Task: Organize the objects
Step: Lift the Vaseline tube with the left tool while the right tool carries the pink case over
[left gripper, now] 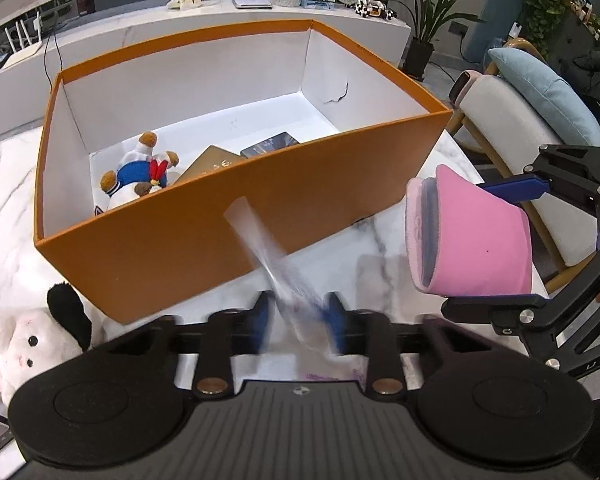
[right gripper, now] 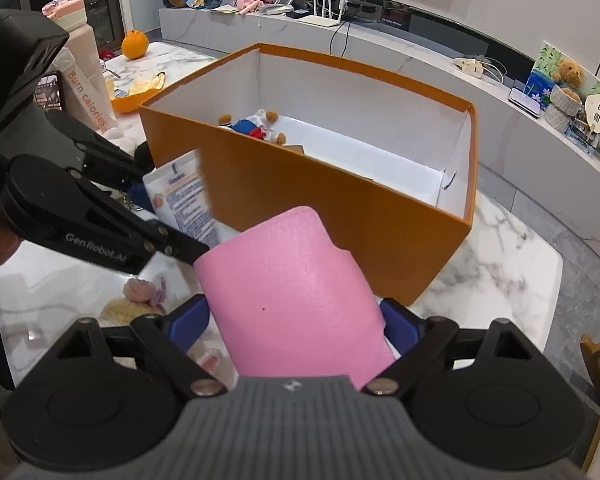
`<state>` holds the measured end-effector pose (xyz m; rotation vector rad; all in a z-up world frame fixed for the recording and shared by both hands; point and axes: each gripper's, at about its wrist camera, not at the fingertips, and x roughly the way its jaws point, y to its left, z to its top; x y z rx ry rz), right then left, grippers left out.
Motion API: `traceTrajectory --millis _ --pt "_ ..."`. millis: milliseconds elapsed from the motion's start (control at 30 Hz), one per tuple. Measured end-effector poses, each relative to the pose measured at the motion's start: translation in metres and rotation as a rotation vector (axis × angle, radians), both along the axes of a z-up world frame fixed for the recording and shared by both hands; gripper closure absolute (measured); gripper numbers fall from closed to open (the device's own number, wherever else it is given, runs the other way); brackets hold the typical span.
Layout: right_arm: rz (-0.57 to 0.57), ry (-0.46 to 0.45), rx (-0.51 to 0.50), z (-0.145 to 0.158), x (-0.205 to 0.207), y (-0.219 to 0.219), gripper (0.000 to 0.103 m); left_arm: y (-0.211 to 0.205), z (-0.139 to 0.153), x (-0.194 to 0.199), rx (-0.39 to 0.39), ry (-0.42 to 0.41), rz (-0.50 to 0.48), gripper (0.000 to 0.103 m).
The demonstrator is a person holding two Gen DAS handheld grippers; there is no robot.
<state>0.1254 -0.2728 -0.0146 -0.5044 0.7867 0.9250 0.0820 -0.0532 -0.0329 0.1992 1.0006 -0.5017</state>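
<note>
An open orange box [left gripper: 204, 232] with white inside stands on the marble table; it also shows in the right wrist view [right gripper: 340, 208]. In it lie a plush bear in blue [left gripper: 138, 172], a brown card [left gripper: 212, 164] and a dark booklet [left gripper: 270, 144]. My left gripper [left gripper: 300, 320] is shut on a white printed pouch [left gripper: 268, 256], blurred, held just before the box's near wall; the pouch also shows in the right wrist view [right gripper: 186, 200]. My right gripper [right gripper: 296, 320] is shut on a pink foam pouch [right gripper: 292, 288], seen from the left wrist view [left gripper: 472, 240] right of the box.
A white plush with black ear [left gripper: 36, 340] lies on the table [left gripper: 380, 240] left of my left gripper. A chair with a blue cushion [left gripper: 540, 96] stands beyond the table's right edge. An orange [right gripper: 134, 44], a tan bag [right gripper: 88, 92] and snack wrappers [right gripper: 136, 300] sit on the table.
</note>
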Motion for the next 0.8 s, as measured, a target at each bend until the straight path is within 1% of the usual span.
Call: traceTrajectory --millis 133,233,400,800 --pt "0.001 0.006 -0.01 -0.002 -0.001 0.001 0.012 0.0 -0.006 0.001 0.021 0.022 -0.011 0.076" --pt "0.003 0.007 -0.02 -0.004 -0.001 0.002 0.012 0.001 -0.006 0.002 0.02 0.029 -0.012 0.076" --pt "-0.004 0.0 -0.018 -0.002 -0.001 0.002 0.012 0.006 -0.003 0.002 -0.016 0.016 0.016 0.078" --pt "-0.023 -0.012 0.03 0.012 0.001 -0.004 0.012 0.015 0.031 0.002 -0.127 -0.054 0.017 0.078"
